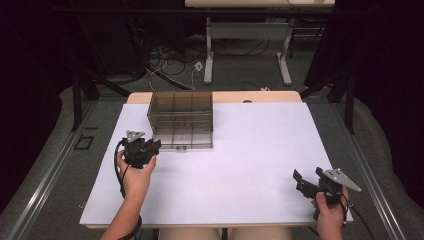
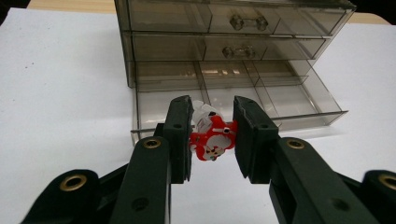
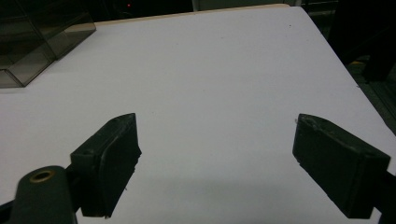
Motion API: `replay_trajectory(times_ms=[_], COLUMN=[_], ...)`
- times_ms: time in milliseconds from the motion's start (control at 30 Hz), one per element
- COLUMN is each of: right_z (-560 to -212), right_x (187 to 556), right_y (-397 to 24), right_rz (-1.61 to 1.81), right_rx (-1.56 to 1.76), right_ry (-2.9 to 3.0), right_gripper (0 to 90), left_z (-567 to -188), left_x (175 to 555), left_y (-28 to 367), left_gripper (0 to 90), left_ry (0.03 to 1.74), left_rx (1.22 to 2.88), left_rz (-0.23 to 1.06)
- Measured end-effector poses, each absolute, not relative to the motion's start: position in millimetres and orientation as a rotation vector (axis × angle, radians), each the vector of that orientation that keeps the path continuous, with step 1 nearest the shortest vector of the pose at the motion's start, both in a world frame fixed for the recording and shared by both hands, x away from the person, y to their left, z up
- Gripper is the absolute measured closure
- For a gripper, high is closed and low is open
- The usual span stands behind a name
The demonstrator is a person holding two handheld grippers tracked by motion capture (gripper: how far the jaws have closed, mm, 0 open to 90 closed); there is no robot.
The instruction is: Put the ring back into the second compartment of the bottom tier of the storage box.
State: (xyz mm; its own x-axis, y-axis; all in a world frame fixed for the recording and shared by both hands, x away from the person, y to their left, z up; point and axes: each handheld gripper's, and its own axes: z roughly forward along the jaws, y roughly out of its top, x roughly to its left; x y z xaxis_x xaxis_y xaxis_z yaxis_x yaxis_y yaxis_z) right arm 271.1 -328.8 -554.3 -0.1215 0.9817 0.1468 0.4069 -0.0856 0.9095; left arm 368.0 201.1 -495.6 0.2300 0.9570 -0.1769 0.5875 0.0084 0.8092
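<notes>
My left gripper (image 2: 212, 137) clamps its jaws on a small red-and-white plastic figurine (image 2: 211, 140), no legible writing, just before the smoky transparent drawer cabinet (image 2: 233, 56); my right gripper (image 3: 215, 163) gapes empty.

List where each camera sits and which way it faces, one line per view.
High view: fixed above the person's side, looking forward and down on the white table; both forearms, the left claw and the right claw show.
Left gripper view: rides the left claw, facing the clear drawer cabinet; its jaws clamp a red-and-white toy.
Right gripper view: rides the right claw, facing across the table; its jaws stand wide apart.
Shared: all three show the cabinet.
</notes>
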Motion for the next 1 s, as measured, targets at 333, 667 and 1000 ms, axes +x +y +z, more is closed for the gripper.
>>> replay_trajectory(times_ms=[333, 667, 1000], right_z=[-554.3, -554.5, -555.4], right_x=[270.6, 270.9, 271.5], right_y=[-329.1, -330.3, -330.5], right_rz=[1.186, 1.189, 1.196], right_rx=[1.534, 1.531, 1.541], right_ry=[1.575, 1.579, 1.567], right_gripper=[14.2, 14.2, 14.3], left_z=[-486.8, -476.8, -476.2], left_x=[379.0, 395.3, 412.1], left_y=[201.1, 194.8, 184.9], left_gripper=[68.4, 68.4, 68.4], left_ry=[1.454, 1.436, 1.443], left_rx=[1.673, 1.702, 1.736], left_rz=[0.523, 0.507, 0.460])
